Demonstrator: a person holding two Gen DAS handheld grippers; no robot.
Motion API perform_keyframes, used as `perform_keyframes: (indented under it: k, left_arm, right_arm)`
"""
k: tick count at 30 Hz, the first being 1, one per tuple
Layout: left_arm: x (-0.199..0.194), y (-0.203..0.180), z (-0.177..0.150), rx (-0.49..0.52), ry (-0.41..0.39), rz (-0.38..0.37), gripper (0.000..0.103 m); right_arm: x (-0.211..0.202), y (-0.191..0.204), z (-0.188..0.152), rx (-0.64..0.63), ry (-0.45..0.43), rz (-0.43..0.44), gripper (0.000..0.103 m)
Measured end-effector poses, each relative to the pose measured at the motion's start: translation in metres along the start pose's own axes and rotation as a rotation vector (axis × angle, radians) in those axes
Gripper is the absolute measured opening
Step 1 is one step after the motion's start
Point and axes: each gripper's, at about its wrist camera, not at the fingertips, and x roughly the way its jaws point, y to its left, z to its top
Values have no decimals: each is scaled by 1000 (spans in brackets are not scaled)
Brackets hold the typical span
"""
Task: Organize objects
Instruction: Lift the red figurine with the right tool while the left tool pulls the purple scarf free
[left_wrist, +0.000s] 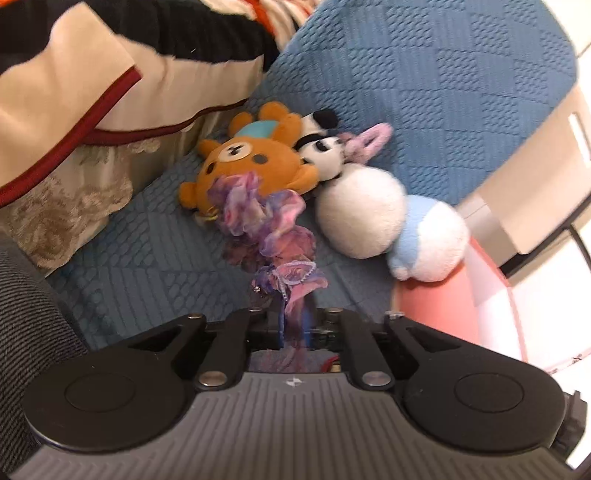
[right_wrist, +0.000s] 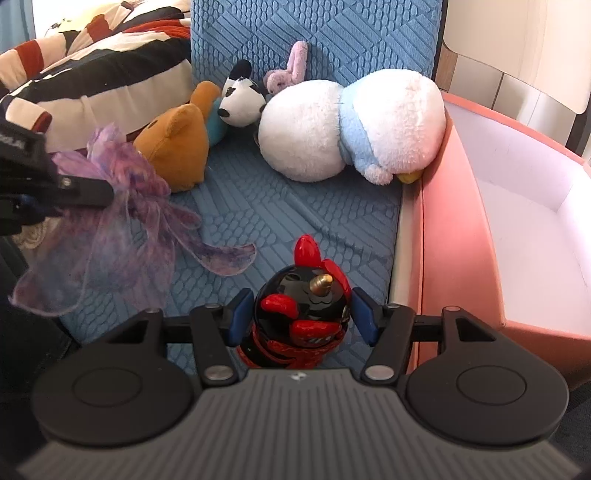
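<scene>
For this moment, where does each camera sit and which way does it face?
Left wrist: on the left hand-held gripper, looking along its fingers at the purple scarf it pinches, plush toys beyond.
Right wrist: on the right hand-held gripper, facing the black-and-red figurine between its pads; the left hand-held gripper shows at the left edge.
Shared: scarf, brown bear, white plush, blue cushion, pink box.

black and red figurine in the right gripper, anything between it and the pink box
Nothing visible blocks it. The black and red figurine sits between the right gripper fingers, and the pink box stands open just to its right. Only the box's near wall lies between; the white and blue plush leans farther back.
</scene>
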Motion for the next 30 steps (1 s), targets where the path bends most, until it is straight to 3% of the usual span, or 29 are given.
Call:
perform_keyframes:
  k: [1, 3, 5, 10, 16, 21, 26, 30]
  left_arm:
    - [2, 2, 1, -12, 4, 15, 32]
    - [0, 5, 1, -30, -24, 54, 69]
    - [-4, 5, 2, -17, -75, 116, 80]
    - [1, 5, 6, 43, -149, 180, 82]
    - [27, 7, 9, 92, -92, 180, 82]
    - [49, 21, 11, 34, -19, 135, 82]
    - [64, 22, 9, 56, 22, 159, 82]
    - [69, 10, 0, 161, 21, 244, 82]
  right_arm:
    - [0, 0, -1, -3, -4, -2, 60]
    - [1, 0, -2, -2, -2, -3, 61]
    - [3, -1, -2, 13, 8, 0, 62]
    - [10, 1, -4, 19, 30, -15, 62]
    - [14, 6, -7, 22, 28, -45, 62]
    - [11, 10, -4, -8, -10, -52, 62]
    - [13, 8, -2, -1, -3, -51, 62]
    - [14, 6, -2, 8, 4, -60, 62]
